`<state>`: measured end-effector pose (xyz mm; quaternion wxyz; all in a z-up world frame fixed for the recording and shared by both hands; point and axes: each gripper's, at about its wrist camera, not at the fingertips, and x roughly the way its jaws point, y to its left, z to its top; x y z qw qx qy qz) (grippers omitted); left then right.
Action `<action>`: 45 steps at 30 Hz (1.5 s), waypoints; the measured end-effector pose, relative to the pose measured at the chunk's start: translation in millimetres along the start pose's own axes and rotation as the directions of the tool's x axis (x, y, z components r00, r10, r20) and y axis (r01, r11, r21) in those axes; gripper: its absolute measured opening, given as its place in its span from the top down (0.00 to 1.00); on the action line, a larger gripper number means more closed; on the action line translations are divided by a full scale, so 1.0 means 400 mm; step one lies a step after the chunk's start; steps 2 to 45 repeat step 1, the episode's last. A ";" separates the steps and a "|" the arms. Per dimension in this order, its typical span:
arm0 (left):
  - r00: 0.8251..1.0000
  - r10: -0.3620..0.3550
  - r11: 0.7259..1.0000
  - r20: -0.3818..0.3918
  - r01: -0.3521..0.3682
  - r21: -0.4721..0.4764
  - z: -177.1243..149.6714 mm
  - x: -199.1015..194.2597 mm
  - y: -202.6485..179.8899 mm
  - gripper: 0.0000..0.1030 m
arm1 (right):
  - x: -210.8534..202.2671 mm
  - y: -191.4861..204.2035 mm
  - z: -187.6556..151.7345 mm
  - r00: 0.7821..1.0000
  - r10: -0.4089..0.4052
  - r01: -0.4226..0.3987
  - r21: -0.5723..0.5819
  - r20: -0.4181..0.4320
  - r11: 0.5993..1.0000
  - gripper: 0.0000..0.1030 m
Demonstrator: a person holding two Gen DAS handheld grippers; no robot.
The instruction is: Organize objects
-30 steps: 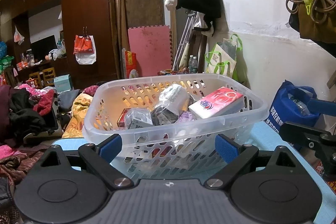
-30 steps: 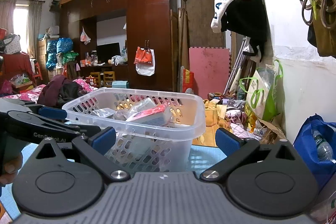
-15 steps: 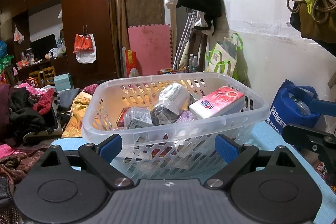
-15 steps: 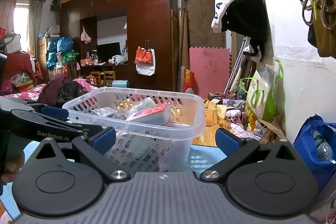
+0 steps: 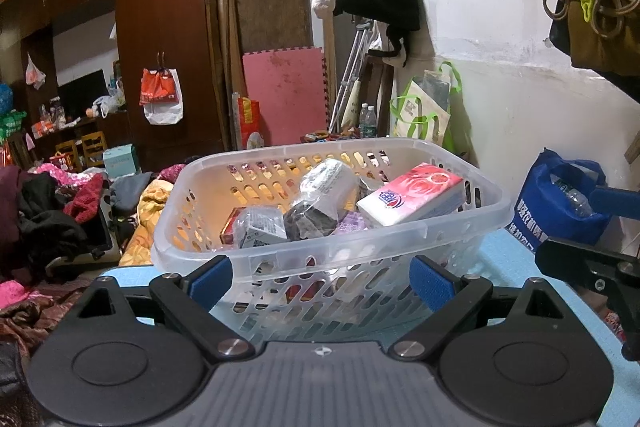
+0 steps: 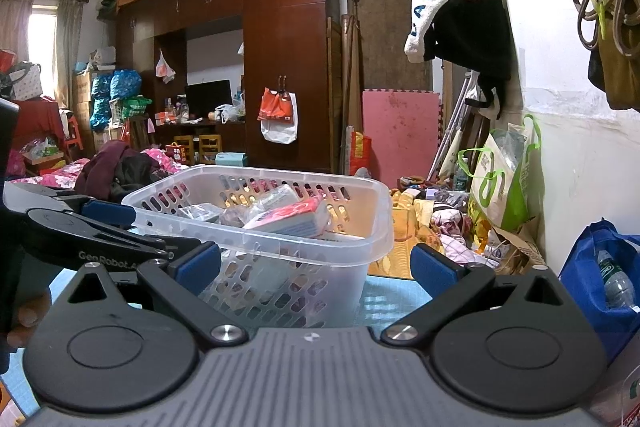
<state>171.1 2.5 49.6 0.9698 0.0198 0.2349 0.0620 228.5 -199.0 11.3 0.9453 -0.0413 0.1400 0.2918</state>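
Note:
A clear plastic basket (image 5: 400, 227) stands on the light blue table (image 5: 516, 263). It holds a red-and-white tissue pack (image 5: 412, 201), a wrapped bottle (image 5: 320, 191), a small clear-wrapped box (image 5: 262, 231) and other packets. My left gripper (image 5: 322, 281) is open and empty, just in front of the basket's near wall. In the right wrist view the basket (image 6: 312, 239) sits left of centre with the tissue pack (image 6: 292, 217) inside. My right gripper (image 6: 316, 267) is open and empty beside the basket's right corner.
A blue bag (image 5: 560, 199) with a water bottle sits at the table's right edge, also in the right wrist view (image 6: 604, 279). Piles of clothes (image 5: 48, 211) lie left. A white wall (image 5: 500, 87) with hanging bags is on the right. The left gripper (image 6: 100, 231) shows left.
Both grippers have stayed almost still. The basket sits very slightly lower and nearer in the left wrist view. Nothing was taken hold of or let go.

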 end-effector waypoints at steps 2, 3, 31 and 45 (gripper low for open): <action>1.000 -0.003 1.000 0.005 0.003 0.001 -0.001 -0.001 0.002 0.06 | 0.000 0.000 0.000 1.000 0.000 0.000 0.000 0.000 1.000 0.00; 1.000 -0.003 1.000 0.005 0.003 0.001 -0.001 -0.001 0.002 0.06 | 0.000 0.000 0.000 1.000 0.000 0.000 0.000 0.000 1.000 0.00; 1.000 -0.003 1.000 0.005 0.003 0.001 -0.001 -0.001 0.002 0.06 | 0.000 0.000 0.000 1.000 0.000 0.000 0.000 0.000 1.000 0.00; 1.000 -0.003 1.000 0.005 0.003 0.001 -0.001 -0.001 0.002 0.06 | 0.000 0.000 0.000 1.000 0.000 0.000 0.000 0.000 1.000 0.00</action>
